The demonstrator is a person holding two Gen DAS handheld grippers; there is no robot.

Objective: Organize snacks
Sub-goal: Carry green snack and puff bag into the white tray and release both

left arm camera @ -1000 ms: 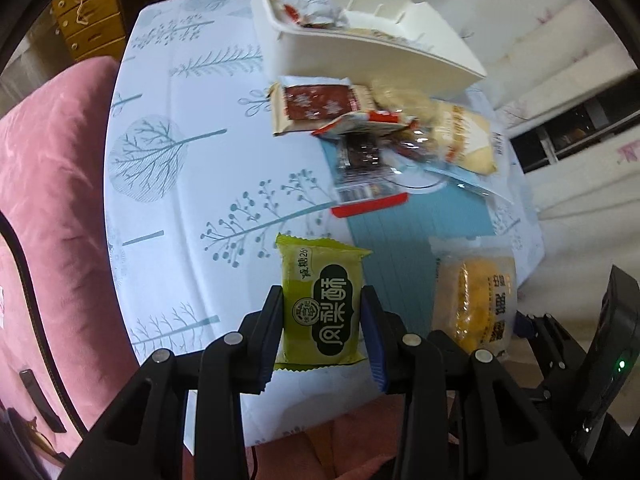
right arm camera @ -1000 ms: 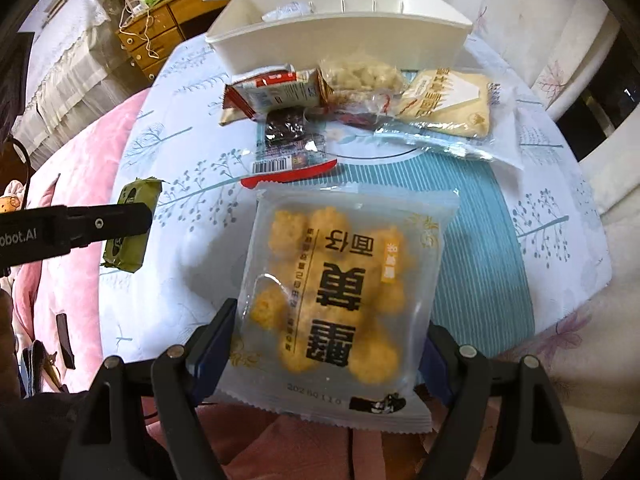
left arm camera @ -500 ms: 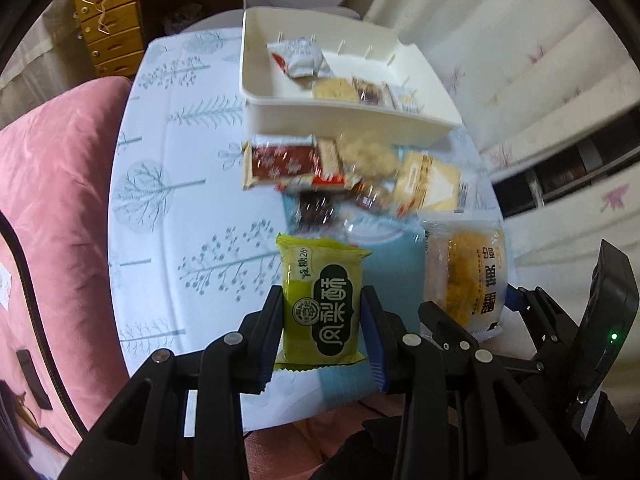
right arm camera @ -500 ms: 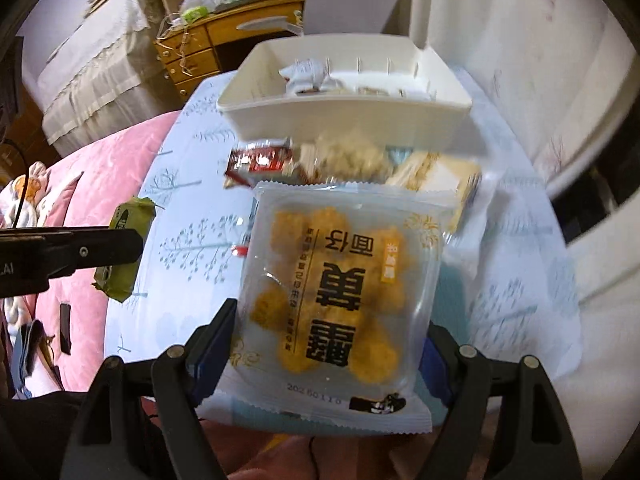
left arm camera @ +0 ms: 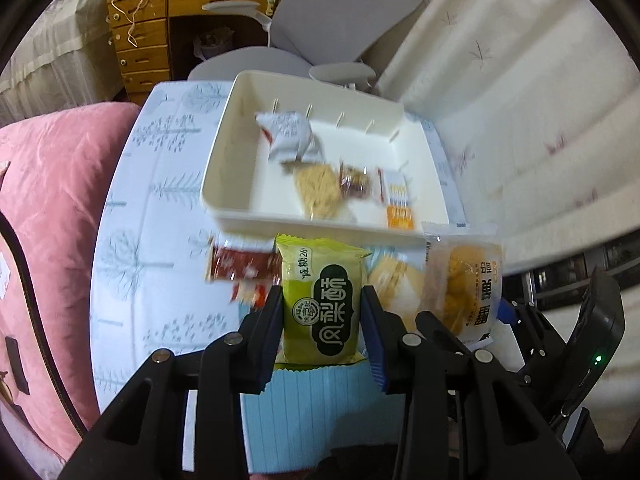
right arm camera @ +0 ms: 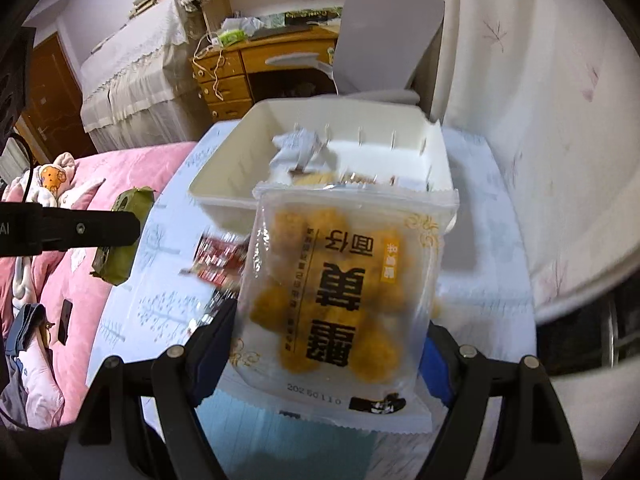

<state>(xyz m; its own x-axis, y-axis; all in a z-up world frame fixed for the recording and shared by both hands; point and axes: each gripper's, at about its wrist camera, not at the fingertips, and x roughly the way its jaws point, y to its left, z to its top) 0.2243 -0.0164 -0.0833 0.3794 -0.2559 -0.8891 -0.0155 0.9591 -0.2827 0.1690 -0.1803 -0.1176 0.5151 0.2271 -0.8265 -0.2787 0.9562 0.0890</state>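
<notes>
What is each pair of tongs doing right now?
Left tongs: closed on the green snack packet.
Right tongs: closed on the clear bag of yellow puffs.

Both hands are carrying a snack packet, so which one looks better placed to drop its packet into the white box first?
Probably the right gripper: its clear packet already overlaps the white box's near rim, while the left's green packet hangs just short.

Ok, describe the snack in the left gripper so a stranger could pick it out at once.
Start at the white bin on the tree-print tablecloth. Just in front of its near wall, the left gripper is shut on the green packet, held upright. It is the only green wrapper, opaque with a dark label, unlike the clear bag of golden balls beside it.
</notes>
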